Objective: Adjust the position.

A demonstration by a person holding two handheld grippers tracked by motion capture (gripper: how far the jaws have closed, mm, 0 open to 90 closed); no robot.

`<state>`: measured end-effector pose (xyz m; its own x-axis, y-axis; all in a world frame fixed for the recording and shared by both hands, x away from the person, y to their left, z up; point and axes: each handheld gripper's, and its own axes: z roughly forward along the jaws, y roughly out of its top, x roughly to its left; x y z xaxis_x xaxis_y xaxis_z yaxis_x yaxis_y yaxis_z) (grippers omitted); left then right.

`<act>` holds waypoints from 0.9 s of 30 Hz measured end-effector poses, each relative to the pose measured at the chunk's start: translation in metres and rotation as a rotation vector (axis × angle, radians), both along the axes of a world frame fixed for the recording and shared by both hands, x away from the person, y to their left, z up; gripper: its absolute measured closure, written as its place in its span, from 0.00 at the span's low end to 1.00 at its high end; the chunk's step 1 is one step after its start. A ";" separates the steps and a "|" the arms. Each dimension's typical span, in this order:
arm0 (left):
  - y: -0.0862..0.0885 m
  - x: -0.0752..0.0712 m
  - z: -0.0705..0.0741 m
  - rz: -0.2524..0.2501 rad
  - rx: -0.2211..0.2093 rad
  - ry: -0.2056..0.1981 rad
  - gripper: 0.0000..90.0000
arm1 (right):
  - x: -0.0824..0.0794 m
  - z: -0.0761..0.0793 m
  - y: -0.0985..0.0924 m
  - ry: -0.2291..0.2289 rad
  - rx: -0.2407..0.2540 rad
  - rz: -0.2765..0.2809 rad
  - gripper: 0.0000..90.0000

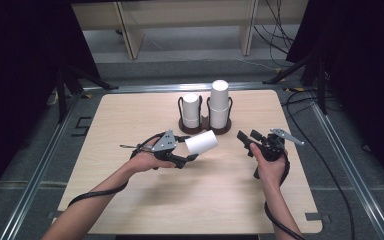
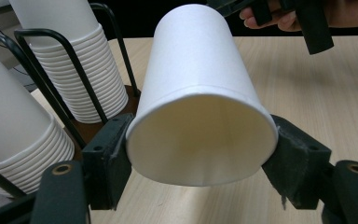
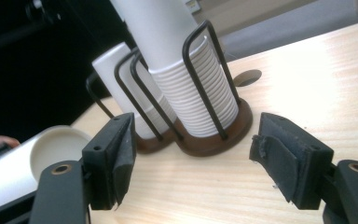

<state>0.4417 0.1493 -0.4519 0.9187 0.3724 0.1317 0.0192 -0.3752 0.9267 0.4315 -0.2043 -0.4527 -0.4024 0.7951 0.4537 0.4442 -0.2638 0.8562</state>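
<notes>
My left gripper clamps paper cup on its side, just before cup rack. My right gripper gapes empty, right of rack.

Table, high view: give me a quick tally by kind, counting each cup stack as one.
Loose paper cup, held in the left gripper: 1
Cup stacks: 2
Wire cup holders: 2
Grippers, with the right gripper: 2
Total: 7
</notes>
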 end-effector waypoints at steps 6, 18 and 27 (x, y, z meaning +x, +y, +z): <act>0.007 0.004 0.004 -0.043 0.050 0.010 0.32 | 0.001 -0.002 0.002 -0.010 -0.087 0.012 0.33; 0.017 0.013 0.017 -0.113 0.139 0.032 0.34 | 0.001 -0.004 0.005 -0.035 -0.184 0.069 0.33; 0.022 0.019 0.023 -0.164 0.210 0.046 0.34 | -0.001 -0.006 0.004 -0.007 -0.197 0.083 0.33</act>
